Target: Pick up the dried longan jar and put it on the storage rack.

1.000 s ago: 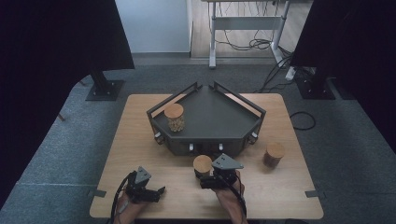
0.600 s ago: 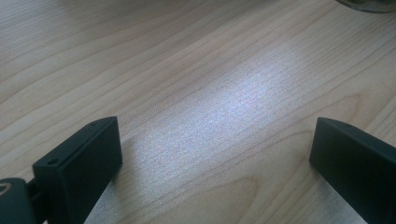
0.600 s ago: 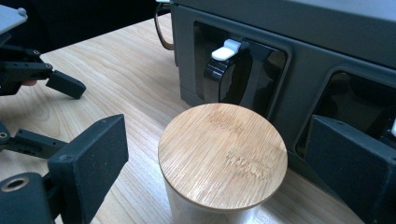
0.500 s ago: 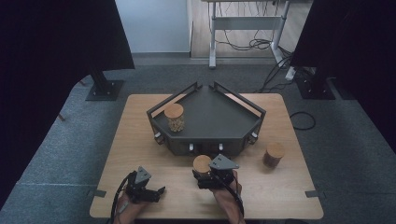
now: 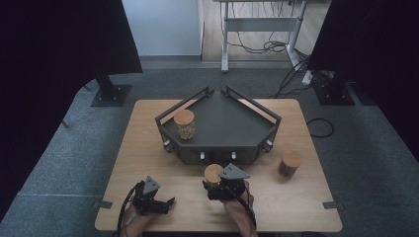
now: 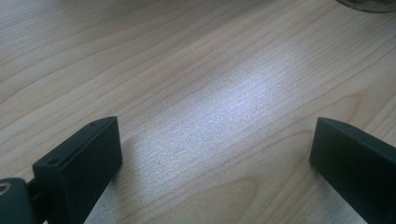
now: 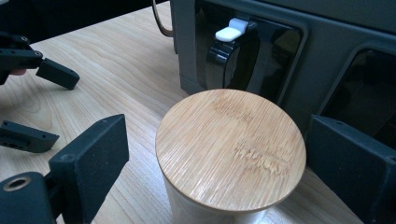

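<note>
A jar with a round bamboo lid point(image 5: 213, 173) point(image 7: 231, 149) stands on the wooden table just in front of the dark tray point(image 5: 222, 148). My right gripper point(image 5: 215, 184) point(image 7: 222, 158) is open, one jaw on each side of this jar, with a gap at both sides. My left gripper point(image 5: 165, 203) point(image 6: 215, 154) is open over bare wood near the table's front edge, with nothing between its jaws. It also appears as the left gripper point(image 7: 32, 70) at the left of the right gripper view. A second lidded jar point(image 5: 185, 123) stands inside the tray at its left.
A third, brown jar point(image 5: 289, 164) stands on the table to the right of the tray. The tray's front wall carries black latches with white tabs point(image 7: 229, 32). A glass edge point(image 6: 369, 4) shows at the top right of the left gripper view.
My right gripper has shifted slightly to the left around the jar. The left gripper and the jars have not moved.
</note>
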`<move>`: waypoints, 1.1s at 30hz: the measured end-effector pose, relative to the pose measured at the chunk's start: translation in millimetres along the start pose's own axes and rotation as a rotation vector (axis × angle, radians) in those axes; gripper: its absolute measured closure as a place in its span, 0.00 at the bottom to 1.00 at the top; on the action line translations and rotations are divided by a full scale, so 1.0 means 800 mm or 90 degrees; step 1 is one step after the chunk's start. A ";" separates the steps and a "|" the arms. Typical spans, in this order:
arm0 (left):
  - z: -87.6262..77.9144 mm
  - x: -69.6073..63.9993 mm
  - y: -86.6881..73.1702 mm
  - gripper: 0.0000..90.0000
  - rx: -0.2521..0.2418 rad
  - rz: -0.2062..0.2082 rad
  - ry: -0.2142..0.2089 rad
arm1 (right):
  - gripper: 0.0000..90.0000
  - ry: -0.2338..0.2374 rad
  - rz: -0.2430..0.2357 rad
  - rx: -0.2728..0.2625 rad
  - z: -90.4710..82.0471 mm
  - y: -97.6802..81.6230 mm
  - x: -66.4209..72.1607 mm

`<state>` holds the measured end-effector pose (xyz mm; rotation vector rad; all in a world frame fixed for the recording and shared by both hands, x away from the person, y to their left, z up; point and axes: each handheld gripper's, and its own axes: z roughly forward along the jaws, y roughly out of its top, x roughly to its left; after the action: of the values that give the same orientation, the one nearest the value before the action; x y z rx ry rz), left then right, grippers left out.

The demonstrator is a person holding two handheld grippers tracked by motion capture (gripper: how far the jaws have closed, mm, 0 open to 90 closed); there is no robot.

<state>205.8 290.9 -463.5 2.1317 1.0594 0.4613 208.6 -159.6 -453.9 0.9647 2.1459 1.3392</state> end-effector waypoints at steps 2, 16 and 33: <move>0.000 0.000 0.000 0.02 0.000 0.000 0.000 | 0.07 0.000 0.001 0.003 0.002 -0.001 0.000; 0.000 0.000 0.000 0.02 0.000 0.000 0.000 | 0.12 0.000 0.003 0.015 0.009 -0.003 -0.002; 0.000 0.000 0.000 0.03 0.000 0.001 -0.001 | 0.19 -0.007 0.005 0.013 0.012 -0.006 0.000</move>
<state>205.9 291.0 -463.5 2.1322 1.0579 0.4608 213.2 -155.4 -462.4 0.9871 2.1534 1.3159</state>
